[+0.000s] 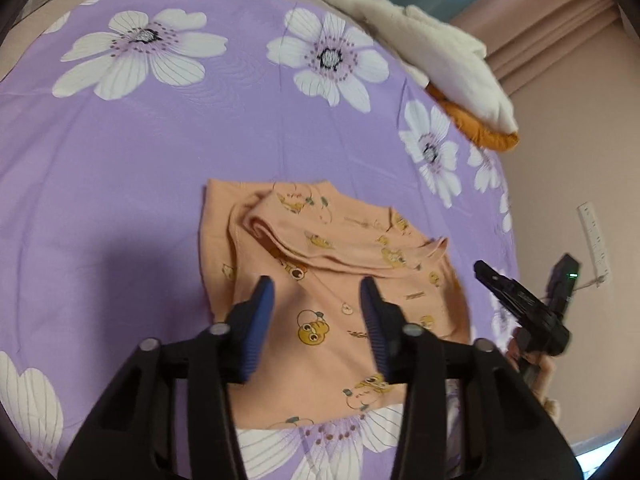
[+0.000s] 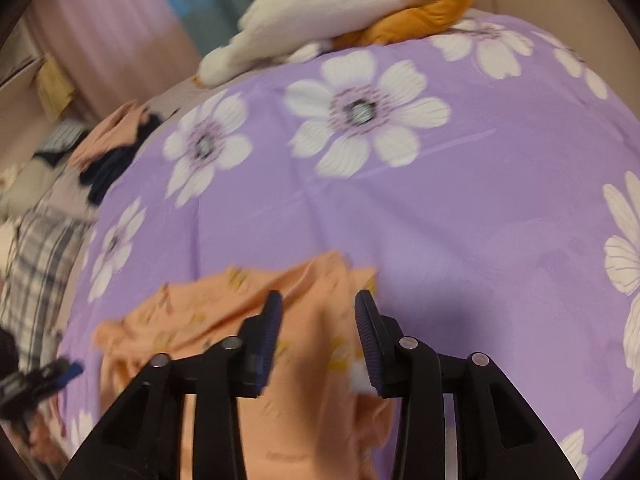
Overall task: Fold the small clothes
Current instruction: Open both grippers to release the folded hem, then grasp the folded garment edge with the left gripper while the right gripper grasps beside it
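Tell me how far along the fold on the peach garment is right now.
Partway. The peach garment lies on the purple floral sheet with its far part already folded over into layers. Nothing is in hand: the left hand-held gripper and right hand-held gripper both hover open above it. Left: the near half is still spread flat, and more clothes wait at the bed's edge.

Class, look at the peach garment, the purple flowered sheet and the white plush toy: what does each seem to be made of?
Garment: likely soft cotton knit, matte; it drapes in limp folds with ribbed edges. Sheet: thin woven fabric, slightly smooth, with fine creases and a printed pattern. Toy: fuzzy plush, probably synthetic, with a nappy surface.
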`<state>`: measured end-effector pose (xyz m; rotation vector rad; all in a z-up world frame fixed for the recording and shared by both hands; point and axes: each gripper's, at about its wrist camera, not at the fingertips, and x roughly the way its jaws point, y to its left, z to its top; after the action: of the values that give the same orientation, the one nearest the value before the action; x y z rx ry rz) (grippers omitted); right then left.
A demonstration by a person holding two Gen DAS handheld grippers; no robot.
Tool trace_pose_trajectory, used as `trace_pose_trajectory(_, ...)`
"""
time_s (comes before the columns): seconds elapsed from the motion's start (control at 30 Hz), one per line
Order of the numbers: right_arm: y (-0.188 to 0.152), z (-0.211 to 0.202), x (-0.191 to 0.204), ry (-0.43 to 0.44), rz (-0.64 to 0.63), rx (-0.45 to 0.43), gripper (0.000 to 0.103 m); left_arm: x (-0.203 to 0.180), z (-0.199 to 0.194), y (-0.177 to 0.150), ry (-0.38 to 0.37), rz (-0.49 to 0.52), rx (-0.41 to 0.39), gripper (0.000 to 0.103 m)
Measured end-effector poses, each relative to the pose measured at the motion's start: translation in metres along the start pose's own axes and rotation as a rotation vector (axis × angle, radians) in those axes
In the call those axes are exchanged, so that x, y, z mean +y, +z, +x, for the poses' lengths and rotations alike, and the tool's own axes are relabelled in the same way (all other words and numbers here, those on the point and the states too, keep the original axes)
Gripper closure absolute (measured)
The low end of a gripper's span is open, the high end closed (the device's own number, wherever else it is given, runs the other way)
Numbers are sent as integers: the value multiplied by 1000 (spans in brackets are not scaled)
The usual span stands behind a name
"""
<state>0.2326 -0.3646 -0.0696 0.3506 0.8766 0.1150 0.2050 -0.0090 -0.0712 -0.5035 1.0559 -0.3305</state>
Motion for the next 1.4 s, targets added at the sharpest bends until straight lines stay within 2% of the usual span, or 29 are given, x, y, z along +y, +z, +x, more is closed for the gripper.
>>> trace_pose_trajectory(0.03, -4, 2, 7, 16, -26, 12, 64, -1, 7, 0, 18, 10, 9, 76)
trace_pose_trajectory(0.07, -6, 3, 11, 28, -48, 19, 67, -2, 15, -1, 35, 19, 22, 79)
trace_pose_trajectory(0.23, -8, 36, 31, 10, -133, 80, 70, 4, 54, -2, 88, 7, 76, 80)
trace_pose_trajectory(0.33, -5, 63, 37, 28, -154, 125, 70, 8, 61, 11, 106, -7, 33, 80)
trace_pose_trajectory(0.4, -1, 77, 41, 6, -159, 144, 70, 8, 63, 25, 104, -7, 0, 79)
trace_pose_trajectory(0.47, 6, 86, 44, 0, -165, 137, 70, 9, 69, 38, 91, 4, -5, 79)
trace_pose_trajectory(0.57, 20, 94, 46, 4, -151, 113, 70, 17, 82, 56, 140, -21, -7, 79)
trace_pose_trajectory(0.63, 27, 95, 43, -25, -136, 90, 70, 24, 85, 64, 141, -46, -9, 79)
trace_pose_trajectory(0.73, 34, 89, 33, -48, -94, 80, 70, 30, 75, 65, 103, -74, -10, 74)
trace_pose_trajectory(0.8, 35, 77, 26, -38, -87, 60, 69, 32, 61, 64, 105, -56, -49, 61)
trace_pose_trajectory(0.9, 36, 57, 10, -62, -58, 24, 56, 35, 41, 61, 150, -38, -90, 54)
trace_pose_trajectory(0.93, 35, 49, 4, -56, -44, 11, 52, 37, 36, 61, 145, -43, -99, 52)
trace_pose_trajectory(1.0, 34, 43, -4, -27, -35, 15, 51, 44, 30, 59, 109, -70, -102, 46)
trace_pose_trajectory(1.07, 32, 46, -5, -9, -39, 31, 51, 49, 34, 60, 96, -87, -85, 46)
trace_pose_trajectory(1.2, 25, 65, -3, -27, -57, 73, 52, 55, 53, 58, 127, -102, -50, 48)
trace_pose_trajectory(1.23, 23, 69, -3, -26, -57, 89, 57, 56, 59, 58, 129, -103, -35, 50)
trace_pose_trajectory(1.27, 21, 75, -1, -16, -57, 107, 77, 57, 65, 58, 135, -106, -21, 60)
trace_pose_trajectory(1.3, 19, 78, 1, -13, -66, 107, 85, 58, 69, 58, 141, -105, -13, 73)
trace_pose_trajectory(1.37, 18, 78, 9, -31, -109, 92, 97, 60, 71, 57, 156, -98, -23, 85)
trace_pose_trajectory(1.4, 18, 76, 13, -39, -130, 75, 97, 60, 69, 57, 163, -94, -43, 90)
